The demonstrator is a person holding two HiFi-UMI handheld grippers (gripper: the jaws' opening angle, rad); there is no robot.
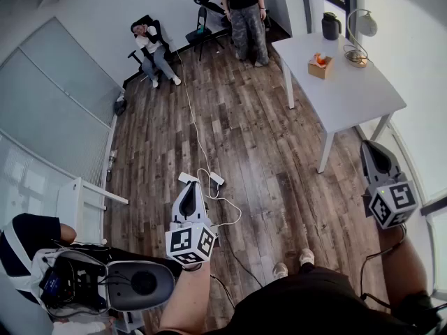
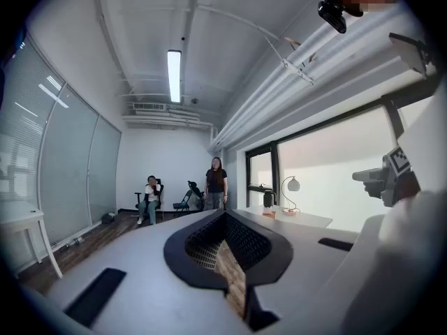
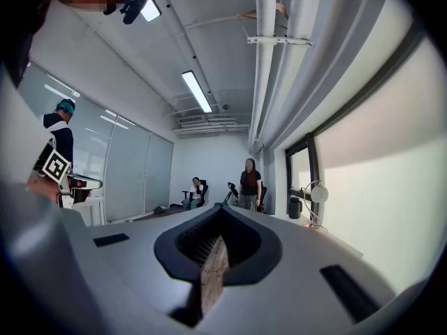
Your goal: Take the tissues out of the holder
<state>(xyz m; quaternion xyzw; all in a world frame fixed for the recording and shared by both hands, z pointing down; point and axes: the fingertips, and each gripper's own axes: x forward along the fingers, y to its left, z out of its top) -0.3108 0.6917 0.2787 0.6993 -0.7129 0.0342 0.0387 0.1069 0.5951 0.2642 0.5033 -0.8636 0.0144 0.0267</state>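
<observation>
The holder (image 1: 320,66), a small wooden box, stands on the desk (image 1: 349,100), near the desk's far end and a little in from its left edge. Something orange and pale pokes from its top, probably the tissues (image 1: 320,58); it is too small to be sure. Beyond it on the desk are a dark jug (image 1: 331,26) and a lamp (image 1: 361,25) whose base sits just right of the holder.

Neither tool is at the desk. The right gripper (image 1: 370,149) hangs off the desk's near corner, level, its jaws pressed together on nothing. The left gripper (image 1: 190,187) is well away from the desk over the floor; its jaws also look closed, with only a sliver of floor showing between them and nothing held.

My reading is that the task has not begun and this is the approach. The next move calls for walking up to the desk, spreading one pair of jaws, and pinching the tuft at the holder's top. The other gripper may need to steady the box, which looks light.

A cable (image 1: 202,149) and power strip (image 1: 215,179) trail on the floor left of the desk, a trip risk. A standing person (image 1: 243,9) and a seated person (image 1: 150,47) are past the desk's far end, clear of the path.
</observation>
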